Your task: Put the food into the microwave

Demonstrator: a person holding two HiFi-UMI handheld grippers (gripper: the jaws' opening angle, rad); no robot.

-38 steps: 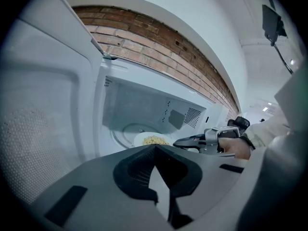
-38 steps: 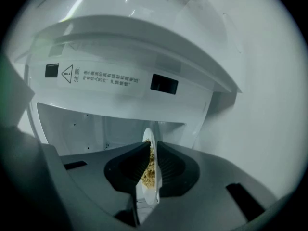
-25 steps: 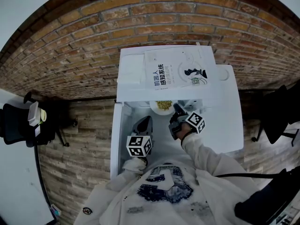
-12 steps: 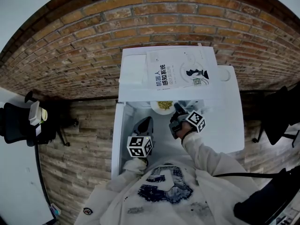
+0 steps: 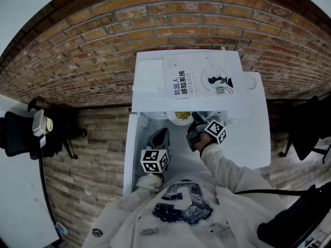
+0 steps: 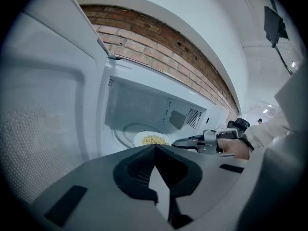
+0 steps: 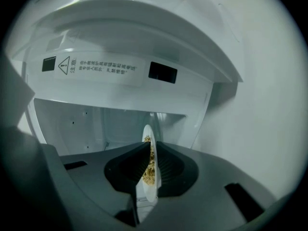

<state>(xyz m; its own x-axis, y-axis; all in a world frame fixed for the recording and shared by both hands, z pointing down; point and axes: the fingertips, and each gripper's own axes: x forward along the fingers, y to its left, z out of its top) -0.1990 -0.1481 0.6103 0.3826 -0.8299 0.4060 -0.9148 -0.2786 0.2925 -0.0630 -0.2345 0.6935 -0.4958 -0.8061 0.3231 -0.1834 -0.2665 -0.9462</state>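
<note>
A white microwave [image 5: 248, 133] stands with its door [image 5: 130, 154] swung open to the left. My right gripper [image 5: 195, 122] is shut on the rim of a white plate of yellowish food [image 5: 181, 116] and holds it at the mouth of the cavity. In the right gripper view the plate [image 7: 148, 177] stands edge-on between the jaws of the right gripper [image 7: 149, 150]. The left gripper view shows the plate [image 6: 153, 139] over the turntable, with the right gripper [image 6: 185, 142] beside it. My left gripper [image 5: 161, 134] hangs before the opening, shut and empty [image 6: 155, 148].
A book [image 5: 199, 81] and a white pad [image 5: 147, 75] lie on top of the microwave. The door's inner face [image 6: 48, 129] fills the left of the left gripper view. Black chairs stand at far left [image 5: 20, 136] and right [image 5: 310, 123], against brick.
</note>
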